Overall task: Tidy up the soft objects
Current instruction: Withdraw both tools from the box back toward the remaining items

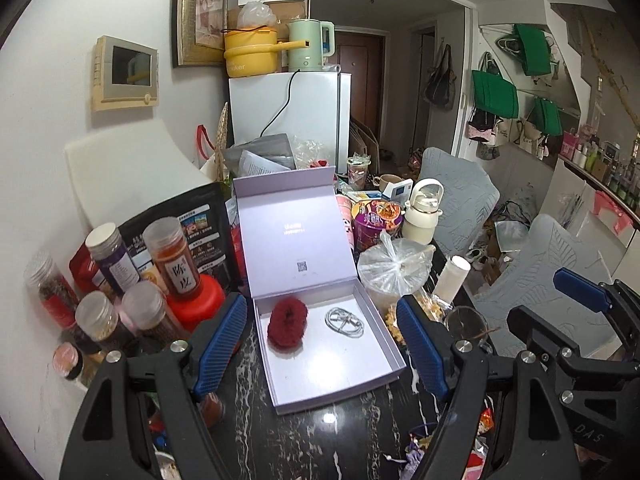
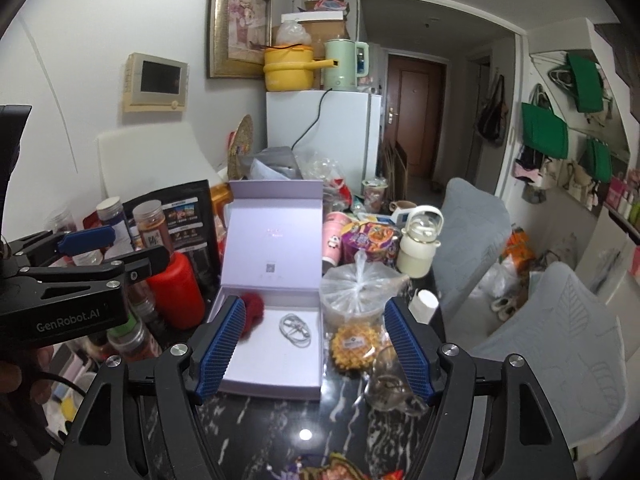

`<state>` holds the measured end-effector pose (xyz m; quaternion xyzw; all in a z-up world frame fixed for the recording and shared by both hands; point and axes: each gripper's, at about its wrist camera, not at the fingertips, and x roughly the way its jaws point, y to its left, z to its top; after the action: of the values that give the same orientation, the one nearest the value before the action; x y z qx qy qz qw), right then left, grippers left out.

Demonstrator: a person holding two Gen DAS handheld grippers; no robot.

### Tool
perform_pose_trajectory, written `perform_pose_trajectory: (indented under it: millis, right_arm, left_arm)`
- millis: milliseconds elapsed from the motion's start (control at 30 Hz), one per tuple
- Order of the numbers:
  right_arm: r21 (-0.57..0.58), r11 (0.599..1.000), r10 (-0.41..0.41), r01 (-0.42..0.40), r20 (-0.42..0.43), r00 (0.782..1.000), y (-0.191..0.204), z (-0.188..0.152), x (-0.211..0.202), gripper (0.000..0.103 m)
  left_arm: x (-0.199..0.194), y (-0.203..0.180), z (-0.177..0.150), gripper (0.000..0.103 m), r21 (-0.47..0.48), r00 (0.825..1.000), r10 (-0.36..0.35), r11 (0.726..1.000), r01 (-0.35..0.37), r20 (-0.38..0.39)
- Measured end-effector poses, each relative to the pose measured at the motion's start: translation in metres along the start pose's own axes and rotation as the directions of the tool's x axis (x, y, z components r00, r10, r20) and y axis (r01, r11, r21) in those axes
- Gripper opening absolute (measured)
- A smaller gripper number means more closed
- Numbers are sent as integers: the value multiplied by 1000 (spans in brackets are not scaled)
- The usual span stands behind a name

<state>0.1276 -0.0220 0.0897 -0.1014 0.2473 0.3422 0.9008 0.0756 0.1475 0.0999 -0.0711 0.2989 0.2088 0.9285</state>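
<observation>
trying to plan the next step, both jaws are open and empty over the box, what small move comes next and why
Probably close the lid of the lavender box: the red fluffy scrunchie and coiled white cable already lie inside, and both the left gripper and right gripper hover open, holding nothing.

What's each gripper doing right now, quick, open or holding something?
Left gripper: jaws open, holding nothing.
Right gripper: jaws open, holding nothing.

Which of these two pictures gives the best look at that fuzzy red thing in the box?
The left wrist view: the fuzzy red scrunchie lies whole and unobstructed in the open lilac box, beside a coiled white cable. In the right wrist view, the scrunchie is half hidden behind a blue tong finger.
</observation>
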Motion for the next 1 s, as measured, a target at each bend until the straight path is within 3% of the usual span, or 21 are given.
perform_pose_trajectory:
  millis: [667, 1000]
  right_arm:
    - [28, 999, 36, -33, -93, 995, -42, -81, -66, 73]
    - [24, 999, 39, -36, -123, 992, -65, -117, -101, 73]
  left_arm:
    - [-46, -65, -80, 77, -23, 992, -18, 1000, 15, -124]
    - [-70, -103, -113, 77, -30, 990, -30, 999, 26, -141]
